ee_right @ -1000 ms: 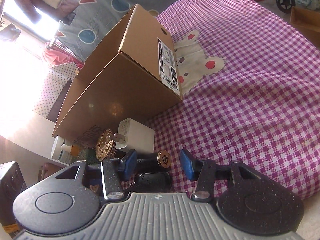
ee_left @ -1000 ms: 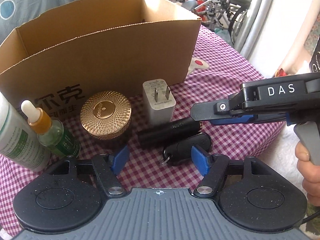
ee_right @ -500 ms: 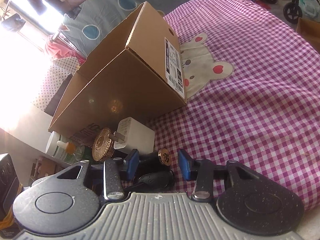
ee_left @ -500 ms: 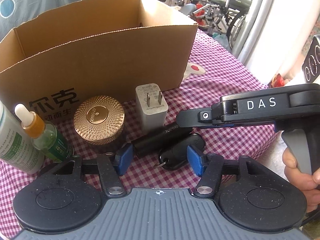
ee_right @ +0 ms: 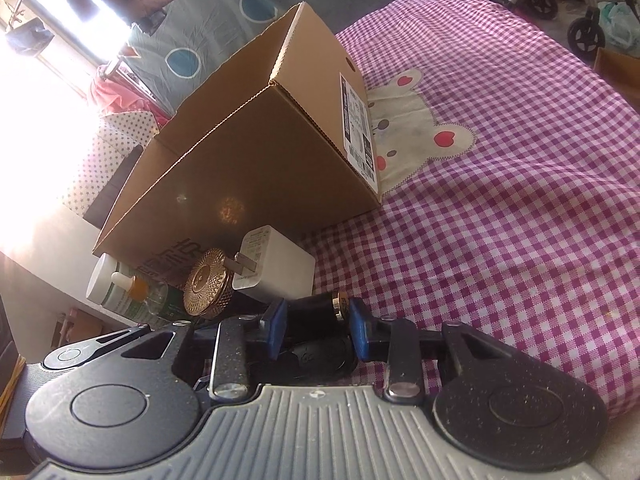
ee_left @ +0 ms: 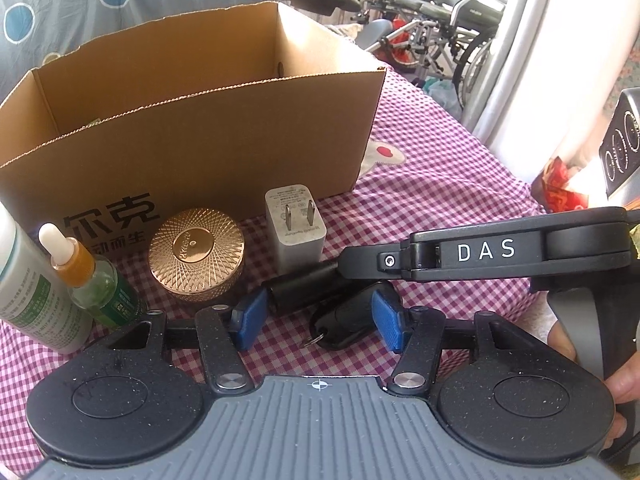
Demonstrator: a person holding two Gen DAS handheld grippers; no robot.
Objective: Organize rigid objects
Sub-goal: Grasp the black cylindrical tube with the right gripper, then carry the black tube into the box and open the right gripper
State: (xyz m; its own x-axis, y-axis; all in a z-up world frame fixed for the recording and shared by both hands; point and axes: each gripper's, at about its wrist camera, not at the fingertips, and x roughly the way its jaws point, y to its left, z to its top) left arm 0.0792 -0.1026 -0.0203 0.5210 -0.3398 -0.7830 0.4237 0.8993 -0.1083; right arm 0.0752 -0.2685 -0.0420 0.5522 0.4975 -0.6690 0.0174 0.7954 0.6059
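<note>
Both grippers low over the purple checked tablecloth (ee_right: pixel 520 208), in front of the open cardboard box (ee_left: pixel 192 136).

Right gripper (ee_right: pixel 318 332): jaws closing, the black tube (ee_right: pixel 312 314) with the gold end lies between the blue pads. Pads look right at its sides, but I can't tell if they press yet. Tube lies on its side on the cloth, just in front of the white charger (ee_right: pixel 276 266), gold end toward the right pad. In the left wrist view the right gripper (ee_left: pixel 336 270) comes in from the right, its black finger over the tube's far end (ee_left: pixel 304 292).

Left gripper (ee_left: pixel 318 320): jaws closing, not clamped. Black key fob (ee_left: pixel 344 322) with a small metal ring lies between the pads, hard against the right pad; left pad (ee_left: pixel 248 318) stands clear of it with bare cloth between. Fob sits just in front of the tube, on the cloth.

Rest of the row along the box front, left to right in the left view: white bottle (ee_left: pixel 28 296) with green label, dropper bottle (ee_left: pixel 92 280) with orange collar, gold-lidded jar (ee_left: pixel 196 254), charger (ee_left: pixel 294 228) standing with prongs facing me. All outside the box. Can't see the box floor.

My right hand (ee_left: pixel 592 360) shows at the right edge, on the grey handle.
</note>
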